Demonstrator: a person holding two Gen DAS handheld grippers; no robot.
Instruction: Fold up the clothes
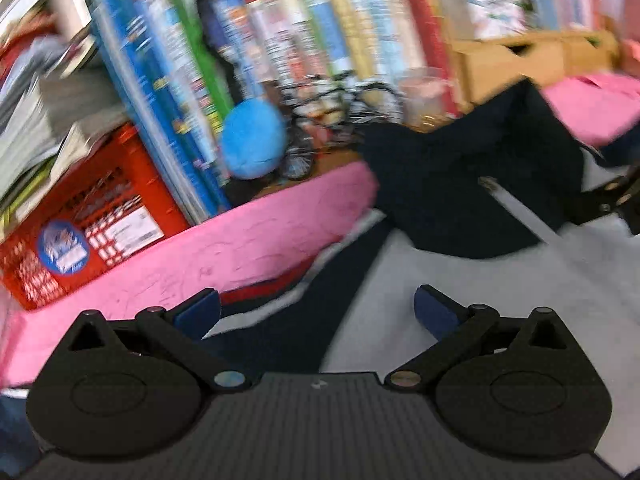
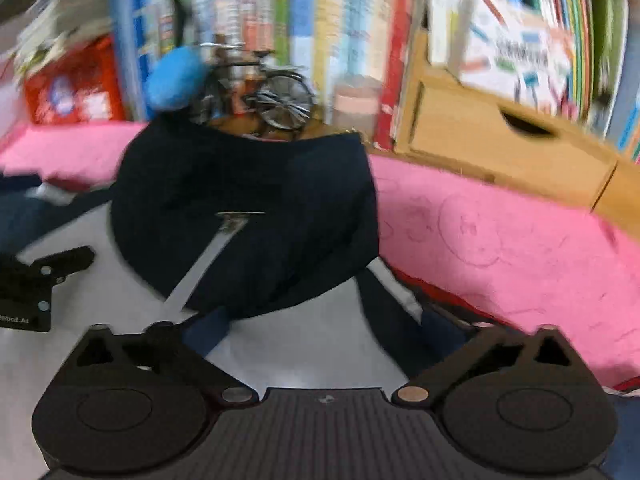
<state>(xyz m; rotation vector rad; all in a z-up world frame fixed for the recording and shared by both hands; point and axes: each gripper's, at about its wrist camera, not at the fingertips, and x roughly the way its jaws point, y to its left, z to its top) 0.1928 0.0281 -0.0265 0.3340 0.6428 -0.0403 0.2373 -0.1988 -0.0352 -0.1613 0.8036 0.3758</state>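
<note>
Both tools wide open, nothing held: left tool [image 1: 316,312], right tool [image 2: 328,332]. Grey garment [image 2: 280,356] lies flat under them on pink desk [image 2: 500,248]; navy part [image 2: 248,208] bunched w/ grey stripe. Behind: toy bike [image 2: 276,96], blue plush [image 1: 252,140], red crate [image 1: 80,232], wood drawers [image 2: 500,140], books [image 1: 280,32].

Books [image 2: 320,20], a model bicycle [image 2: 276,96], a red crate [image 1: 88,224] behind a pink mat [image 2: 520,248].

Matt dark cloth garment [image 2: 248,216] on fuzzy pink blanket [image 2: 500,248]
</note>
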